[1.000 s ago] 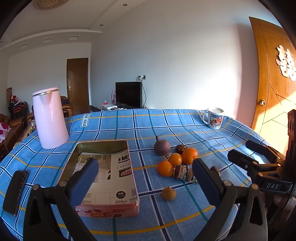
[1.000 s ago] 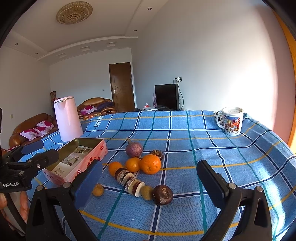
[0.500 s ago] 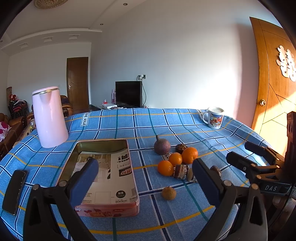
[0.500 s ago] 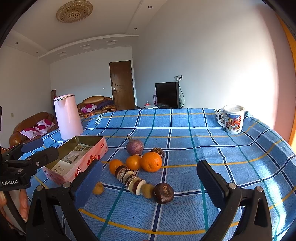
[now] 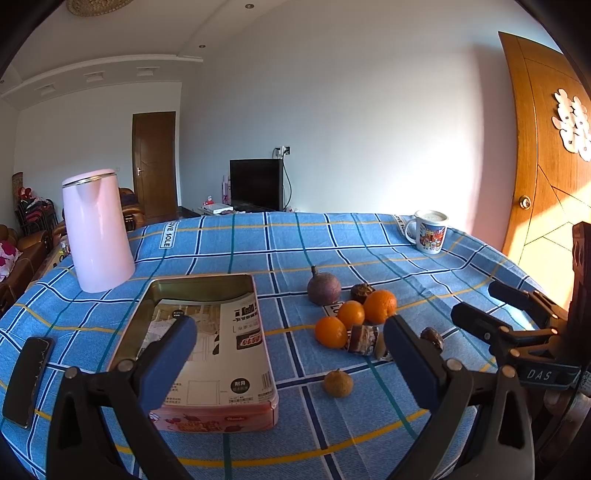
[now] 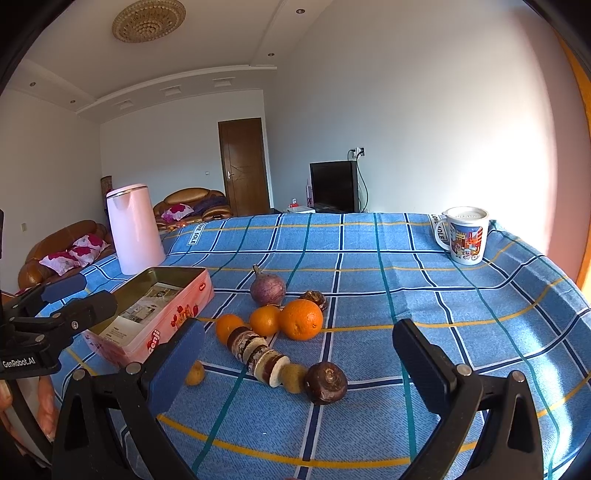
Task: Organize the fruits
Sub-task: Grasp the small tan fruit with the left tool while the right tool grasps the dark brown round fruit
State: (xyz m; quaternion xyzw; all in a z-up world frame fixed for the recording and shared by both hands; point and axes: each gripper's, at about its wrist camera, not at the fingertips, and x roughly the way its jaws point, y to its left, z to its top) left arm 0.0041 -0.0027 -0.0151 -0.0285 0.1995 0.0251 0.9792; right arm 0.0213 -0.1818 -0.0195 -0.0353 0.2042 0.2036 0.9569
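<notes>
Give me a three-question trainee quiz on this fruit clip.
1. True or false: the tin already holds an orange.
2. How many oranges lie on the cloth?
3. Which sits nearest the right claw: A) mug, B) kettle, C) dark round fruit?

Key: 1. False, only paper inside. 2. Three. 3. C.

A home living room: brown sofa [image 6: 192, 205] with cushions, television [image 6: 334, 186], ornate ceiling lamp [image 6: 149, 20], cloth-covered table [image 6: 424, 295].
</notes>
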